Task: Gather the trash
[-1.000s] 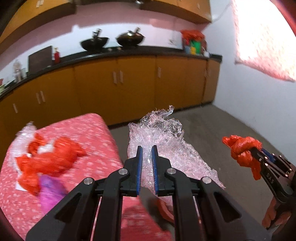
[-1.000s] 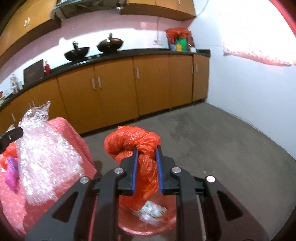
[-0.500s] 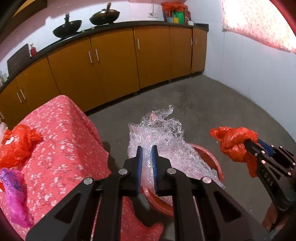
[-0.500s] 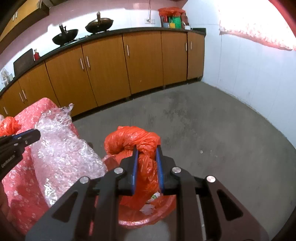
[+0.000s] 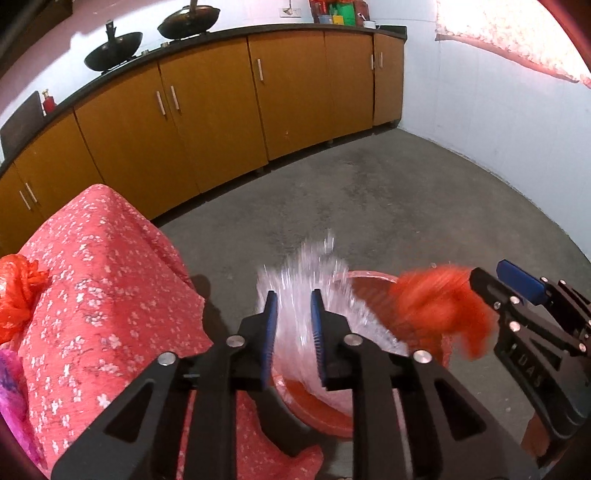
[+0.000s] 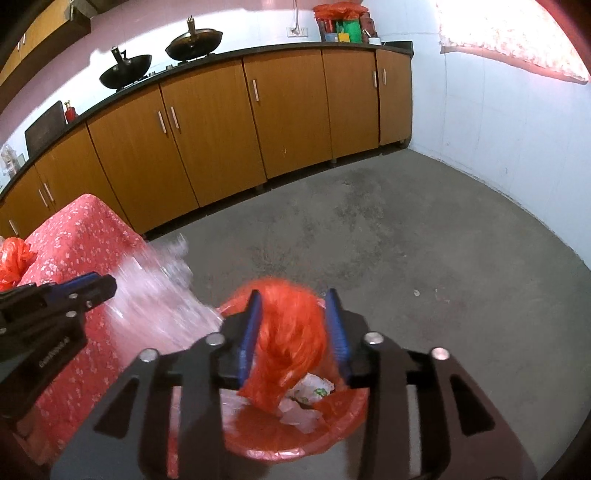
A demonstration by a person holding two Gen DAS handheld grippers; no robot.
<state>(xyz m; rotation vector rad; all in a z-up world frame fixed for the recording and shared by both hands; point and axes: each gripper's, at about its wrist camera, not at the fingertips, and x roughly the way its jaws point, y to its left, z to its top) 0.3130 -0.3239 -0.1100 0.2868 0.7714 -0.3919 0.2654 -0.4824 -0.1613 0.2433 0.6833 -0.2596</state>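
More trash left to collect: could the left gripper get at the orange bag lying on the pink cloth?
Probably yes: the left gripper has just opened, releasing the bubble wrap, and the orange bag lies uncovered.

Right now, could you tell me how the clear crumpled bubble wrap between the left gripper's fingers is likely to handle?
The clear crumpled bubble wrap looks floppy: it drapes into the red plastic bin. It is probably light for its bulk, being thin air-filled film. It may slip easily: the left gripper has just been opening and its pads no longer press it, and the wrap shows as a blurred streak.

Before me, orange cabinets [image 6: 229,140] under a dark counter [image 6: 258,50] line the pink wall [image 6: 236,18]. Grey concrete floor [image 6: 424,258] meets a white wall [image 6: 498,110].
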